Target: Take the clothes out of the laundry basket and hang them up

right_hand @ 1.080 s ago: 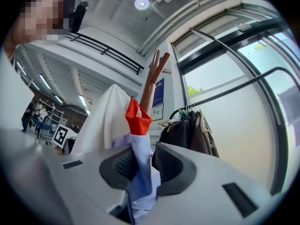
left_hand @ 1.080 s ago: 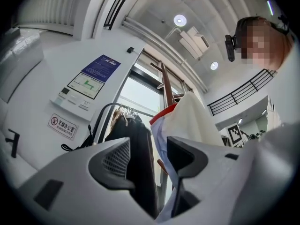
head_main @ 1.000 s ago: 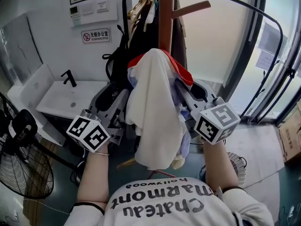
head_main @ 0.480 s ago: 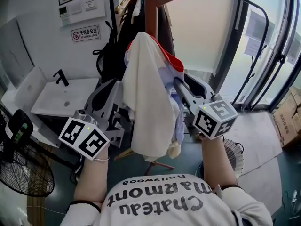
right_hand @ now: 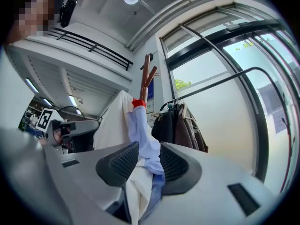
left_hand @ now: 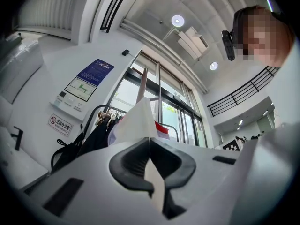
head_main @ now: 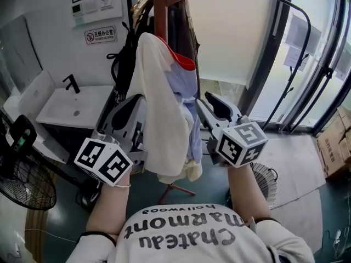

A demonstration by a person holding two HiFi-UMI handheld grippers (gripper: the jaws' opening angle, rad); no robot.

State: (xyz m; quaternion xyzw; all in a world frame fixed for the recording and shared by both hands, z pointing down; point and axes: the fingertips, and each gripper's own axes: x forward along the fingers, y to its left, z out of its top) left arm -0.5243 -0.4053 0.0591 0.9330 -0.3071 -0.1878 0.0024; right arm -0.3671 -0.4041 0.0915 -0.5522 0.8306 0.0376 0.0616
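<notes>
- Cream cloth (head_main: 159, 114) hangs draped over the stand (head_main: 160, 4), and a blue shirt (head_main: 189, 100) hangs just beside it on the right.
- Left gripper (left_hand: 150, 142) is closed, with a fold of the cloth pinched between its jaws.
- Right gripper (right_hand: 149, 148) has just been opening. The shirt lies between its jaws, but they stand apart and do not clamp it.
- Risk, as I judge it: the clothes sit only loosely on the stand. If the left gripper pulls away while closed, it can drag the cloth and shirt down to the floor.
</notes>
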